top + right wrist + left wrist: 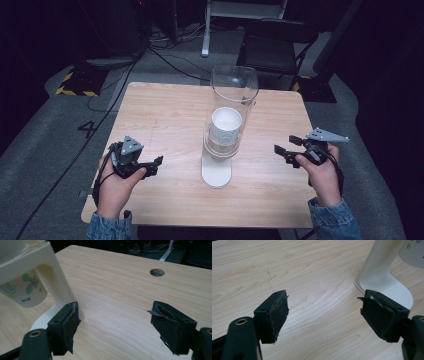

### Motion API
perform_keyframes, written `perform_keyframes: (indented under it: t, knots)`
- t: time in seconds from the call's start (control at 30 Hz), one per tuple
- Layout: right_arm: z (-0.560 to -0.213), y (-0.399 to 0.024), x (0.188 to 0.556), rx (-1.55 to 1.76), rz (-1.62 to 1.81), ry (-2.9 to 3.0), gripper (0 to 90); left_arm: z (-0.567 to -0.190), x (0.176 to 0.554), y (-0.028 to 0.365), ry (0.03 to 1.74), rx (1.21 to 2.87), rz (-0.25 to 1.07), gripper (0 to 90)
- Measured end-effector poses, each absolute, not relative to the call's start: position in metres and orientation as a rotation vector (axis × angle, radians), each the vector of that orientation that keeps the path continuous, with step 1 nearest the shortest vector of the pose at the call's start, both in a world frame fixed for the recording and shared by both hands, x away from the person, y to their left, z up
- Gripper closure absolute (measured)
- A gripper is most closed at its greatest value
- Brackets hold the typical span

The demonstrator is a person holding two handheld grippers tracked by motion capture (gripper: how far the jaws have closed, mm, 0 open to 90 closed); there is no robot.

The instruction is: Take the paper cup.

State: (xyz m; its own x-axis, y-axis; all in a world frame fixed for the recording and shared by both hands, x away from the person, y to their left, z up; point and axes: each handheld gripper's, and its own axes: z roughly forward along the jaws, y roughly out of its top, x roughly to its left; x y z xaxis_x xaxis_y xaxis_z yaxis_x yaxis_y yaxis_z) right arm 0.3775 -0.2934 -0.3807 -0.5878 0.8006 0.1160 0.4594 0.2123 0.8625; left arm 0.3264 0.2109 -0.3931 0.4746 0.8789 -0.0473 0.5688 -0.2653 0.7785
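Though clear, tube (234, 95) on wood table (165, 115)

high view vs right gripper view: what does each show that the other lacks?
High view alone: the clear plastic tube of the cup dispenser with the stack of white paper cups seen from above, the person's two hands, and the left gripper, open.

Right gripper view alone: the green leaf print on the bottom cup hanging below the dispenser, and a round cable hole in the tabletop.

Both: the light wooden table, the dispenser's white stand and the right gripper, jaws apart with nothing between them.
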Motion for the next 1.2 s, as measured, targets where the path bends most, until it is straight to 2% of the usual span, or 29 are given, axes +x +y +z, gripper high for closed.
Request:
perform_keyframes:
  t: [0.67, 1.2]
  knots:
    - [-0.388, -0.216, 0.367, 0.929, 1.476, 2.307, 16.1, -0.395, 0.326, 0.215, 1.209, 1.963, 0.505, 21.8]
    - [-0.412, -0.166, 0.369, 0.852, 1.535, 2.3, 17.4, -0.398, 0.326, 0.217, 1.215, 1.966, 0.495, 21.8]
